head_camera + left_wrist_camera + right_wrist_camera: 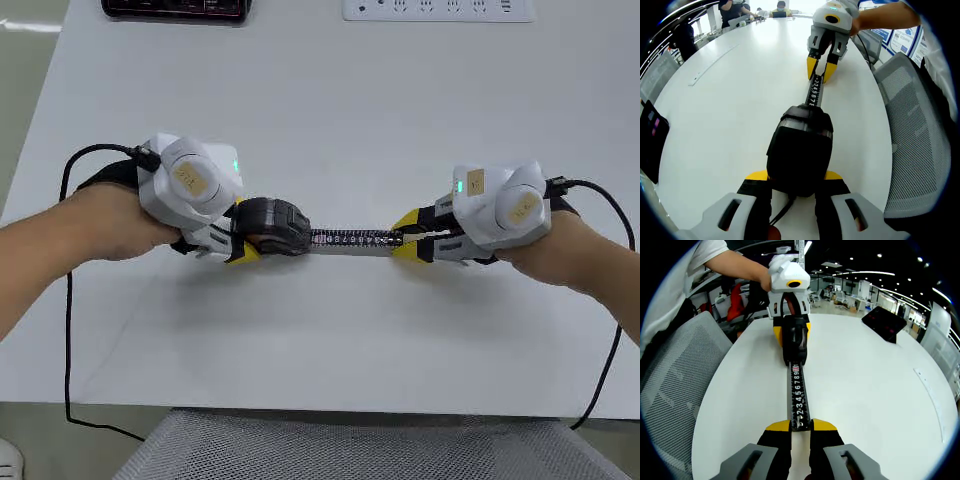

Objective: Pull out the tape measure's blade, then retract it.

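Step in hand: blade pull-out, by my reading, partway. Blade (355,239) spans the gap between case (272,226) and right tongs (405,237). It is a short run, printed digits up, taut and level just above the desk (330,110). Whether it is going out or coming back, the frames cannot say; the short length suggests early in the pull.

Left tongs (243,230): closed on the case, jaws clamping its two sides from the rear, yellow tips showing either side in the left gripper view. Case sits left of centre, toward the near edge of the desk, mouth facing right. Resting on the desk or held just above it: unclear.

Right tongs: nearly closed, pinching the blade's end between the yellow tips. The hook is hidden between them.

Next move calls for the right tongs to draw straight right along the blade's own line, with the left tongs holding the case fixed so it does not twist. Pinch must be firm; on a slip the spring would likely whip the blade home. For the retract, walk the right tongs back toward the case under tension rather than letting go.
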Demonstrator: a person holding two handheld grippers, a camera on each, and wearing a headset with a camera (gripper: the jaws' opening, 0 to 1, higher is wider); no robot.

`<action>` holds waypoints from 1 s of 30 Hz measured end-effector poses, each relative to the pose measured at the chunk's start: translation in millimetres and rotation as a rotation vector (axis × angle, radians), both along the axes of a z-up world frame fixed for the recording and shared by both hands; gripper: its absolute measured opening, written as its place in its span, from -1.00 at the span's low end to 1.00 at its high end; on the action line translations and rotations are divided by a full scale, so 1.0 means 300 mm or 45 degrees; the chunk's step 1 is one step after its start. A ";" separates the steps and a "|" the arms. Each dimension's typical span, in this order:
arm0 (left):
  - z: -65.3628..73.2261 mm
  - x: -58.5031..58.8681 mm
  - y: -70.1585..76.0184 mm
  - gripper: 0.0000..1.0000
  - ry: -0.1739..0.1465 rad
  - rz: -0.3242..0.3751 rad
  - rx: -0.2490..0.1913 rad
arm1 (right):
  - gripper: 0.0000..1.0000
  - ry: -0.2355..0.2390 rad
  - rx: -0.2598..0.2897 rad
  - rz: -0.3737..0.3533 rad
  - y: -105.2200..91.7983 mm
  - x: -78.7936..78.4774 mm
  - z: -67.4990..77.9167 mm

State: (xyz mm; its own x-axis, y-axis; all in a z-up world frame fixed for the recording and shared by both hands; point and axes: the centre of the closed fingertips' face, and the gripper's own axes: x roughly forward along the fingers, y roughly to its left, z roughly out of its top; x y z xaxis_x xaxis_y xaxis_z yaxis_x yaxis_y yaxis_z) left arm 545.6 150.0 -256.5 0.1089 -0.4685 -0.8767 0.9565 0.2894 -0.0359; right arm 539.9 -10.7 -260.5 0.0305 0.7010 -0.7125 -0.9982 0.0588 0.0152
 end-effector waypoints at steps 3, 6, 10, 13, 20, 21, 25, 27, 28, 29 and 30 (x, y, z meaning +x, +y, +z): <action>0.000 0.000 0.000 -0.44 0.001 0.001 0.001 | -0.82 0.001 -0.006 -0.003 -0.012 -0.001 0.001; 0.000 -0.001 0.001 -0.44 0.001 0.000 0.001 | -0.82 0.002 -0.010 -0.006 -0.021 -0.004 0.003; -0.001 -0.002 0.002 -0.44 0.000 -0.002 0.003 | -0.82 0.002 -0.017 -0.013 -0.033 -0.006 0.003; -0.001 -0.002 0.003 -0.44 0.001 -0.003 0.002 | -0.82 0.002 -0.021 -0.016 -0.040 -0.006 0.003; -0.002 -0.001 0.004 -0.44 0.003 -0.003 0.000 | -0.82 -0.001 -0.039 -0.026 -0.060 -0.005 0.003; -0.003 -0.001 0.004 -0.44 0.003 -0.003 0.000 | -0.82 0.000 -0.043 -0.027 -0.063 -0.005 0.001; -0.002 -0.002 0.003 -0.44 0.001 -0.005 0.001 | -0.82 0.004 -0.053 -0.033 -0.079 -0.006 -0.002; -0.003 -0.002 0.003 -0.44 0.001 -0.004 0.001 | -0.82 0.004 -0.056 -0.035 -0.085 -0.007 -0.001; -0.003 -0.003 0.003 -0.44 0.001 -0.005 0.002 | -0.82 0.006 -0.056 -0.036 -0.087 -0.009 0.000; -0.003 -0.003 0.002 -0.44 0.001 -0.006 0.002 | -0.82 0.007 -0.057 -0.036 -0.090 -0.009 0.000; -0.002 -0.004 0.002 -0.44 0.001 -0.006 0.004 | -0.82 0.005 -0.061 -0.037 -0.094 -0.009 0.000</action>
